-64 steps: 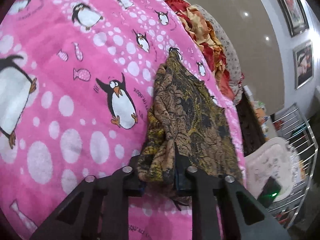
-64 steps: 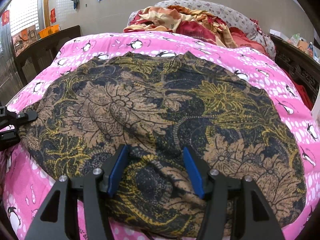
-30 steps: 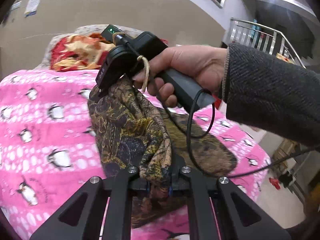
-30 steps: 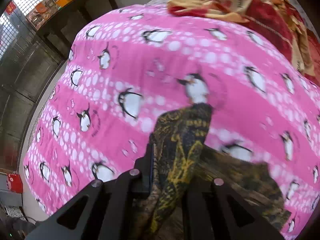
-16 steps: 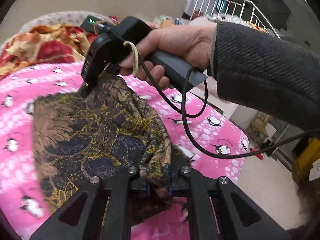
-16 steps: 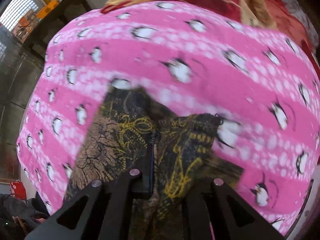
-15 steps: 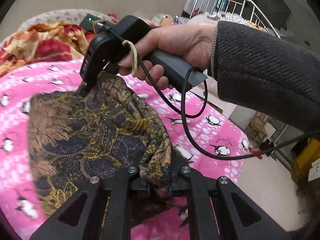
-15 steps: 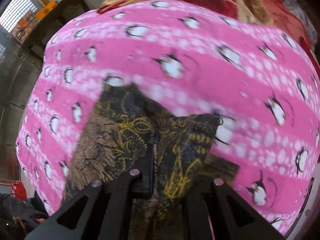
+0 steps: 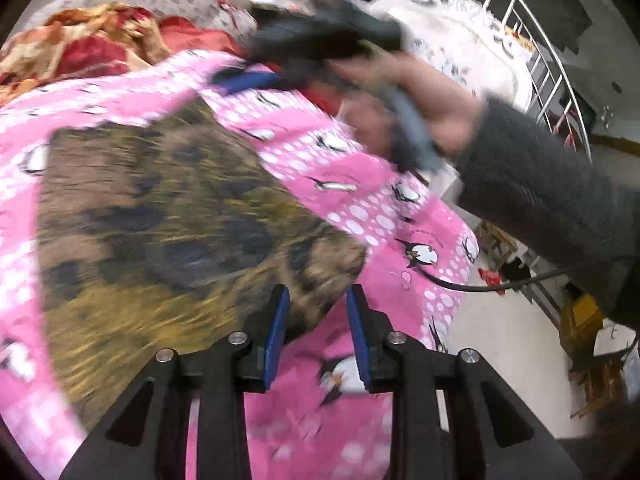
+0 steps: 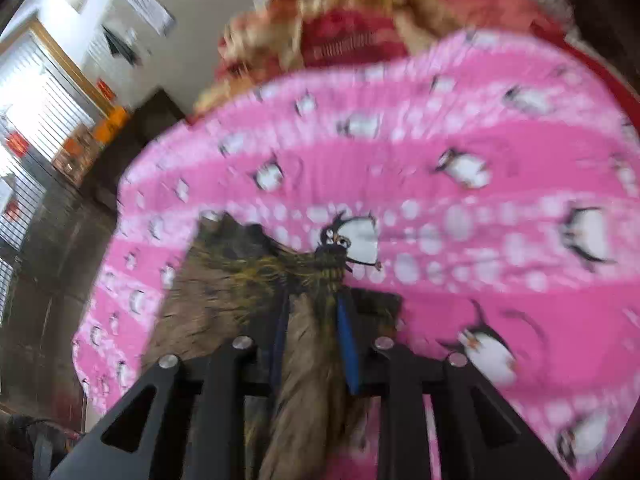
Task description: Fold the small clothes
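**Fold laid down, both grippers letting go**

A pink penguin-print blanket [image 9: 360, 184] covers the bed, with a red and gold floral quilt [image 9: 80, 48] bunched at its far end. On the blanket lies the task's garment, a brown, black and gold patterned cloth [image 9: 168, 224], spread flat in what looks like a doubled panel, one corner reaching toward the near edge.

The step in hand appears to be the release after a fold. The left gripper [image 9: 316, 320] has its jaws opening, blue pads apart; the cloth's corner lies just at the left pad, with nothing pinched between them. The right gripper [image 10: 314, 332], seen blurred from the left wrist in the person's hand [image 9: 420, 112], is also opening; a hanging strip of cloth sits between its pads, and blur hides whether they press on it.

Next, I judge, both grippers should draw clear without dragging the top layer, then take the edge for the following fold.
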The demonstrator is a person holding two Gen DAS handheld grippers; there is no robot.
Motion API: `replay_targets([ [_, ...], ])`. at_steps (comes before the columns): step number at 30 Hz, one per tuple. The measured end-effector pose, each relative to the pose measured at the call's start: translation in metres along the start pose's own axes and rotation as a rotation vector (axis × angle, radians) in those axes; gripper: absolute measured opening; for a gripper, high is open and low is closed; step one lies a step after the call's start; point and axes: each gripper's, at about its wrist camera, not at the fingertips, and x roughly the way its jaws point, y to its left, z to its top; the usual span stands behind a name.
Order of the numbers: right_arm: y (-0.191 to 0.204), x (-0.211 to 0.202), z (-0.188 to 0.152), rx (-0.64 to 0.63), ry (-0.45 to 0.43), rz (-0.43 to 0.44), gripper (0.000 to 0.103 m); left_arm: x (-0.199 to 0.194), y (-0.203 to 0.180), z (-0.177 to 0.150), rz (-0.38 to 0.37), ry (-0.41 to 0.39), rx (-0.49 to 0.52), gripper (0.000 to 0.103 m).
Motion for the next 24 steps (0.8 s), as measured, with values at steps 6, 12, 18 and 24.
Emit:
replay_targets([
  [6,0.079,-0.039,-0.079,-0.273,0.036,-0.012,0.027,-0.038,0.069,-0.005,0.258,-0.077,-0.178,0.002],
  [12,0.095,0.006,-0.17,-0.355,0.165,-0.123,0.022,-0.024,0.082,-0.034,0.269,-0.021,-0.231,0.0],
  [18,0.118,-0.021,-0.141,-0.361,0.085,-0.213,0.021,-0.036,0.093,0.013,0.326,-0.077,-0.232,0.0],
  [24,0.119,0.011,-0.08,-0.193,0.071,-0.368,0.031,0.022,0.159,0.059,0.371,-0.001,-0.431,0.0],
])
